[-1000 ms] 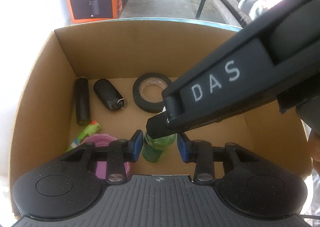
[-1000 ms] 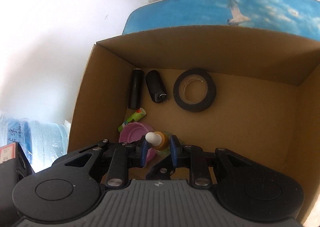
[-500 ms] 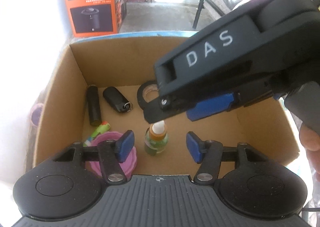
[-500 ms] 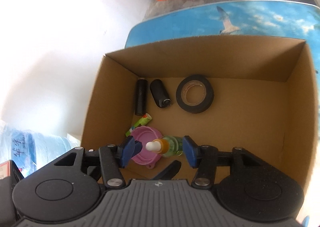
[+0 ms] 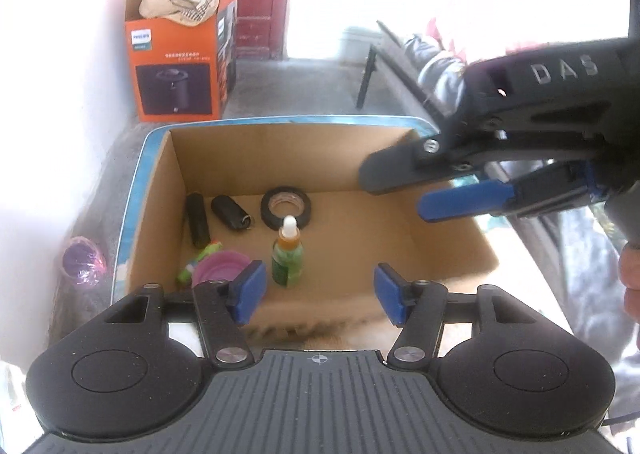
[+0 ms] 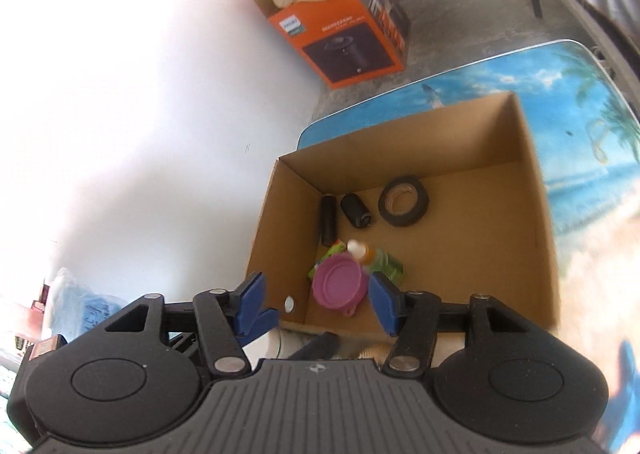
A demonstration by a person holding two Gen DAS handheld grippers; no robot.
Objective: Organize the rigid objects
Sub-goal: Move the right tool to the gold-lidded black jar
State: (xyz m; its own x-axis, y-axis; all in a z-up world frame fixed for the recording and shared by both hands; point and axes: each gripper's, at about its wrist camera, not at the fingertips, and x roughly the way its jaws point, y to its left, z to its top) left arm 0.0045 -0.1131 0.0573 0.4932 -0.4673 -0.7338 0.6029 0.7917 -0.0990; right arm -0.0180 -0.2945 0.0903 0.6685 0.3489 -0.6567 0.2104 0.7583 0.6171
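Both jaws just opening, wide and empty, left gripper (image 5: 316,292) and right gripper (image 6: 316,304) above box (image 5: 256,158), bottle (image 5: 287,254) upright beyond the pads, beside pink lid (image 6: 340,284)

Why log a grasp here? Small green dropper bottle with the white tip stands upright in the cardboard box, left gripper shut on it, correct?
Not shut. The left wrist view shows the left gripper open and empty. The small green dropper bottle stands upright in the cardboard box, free.
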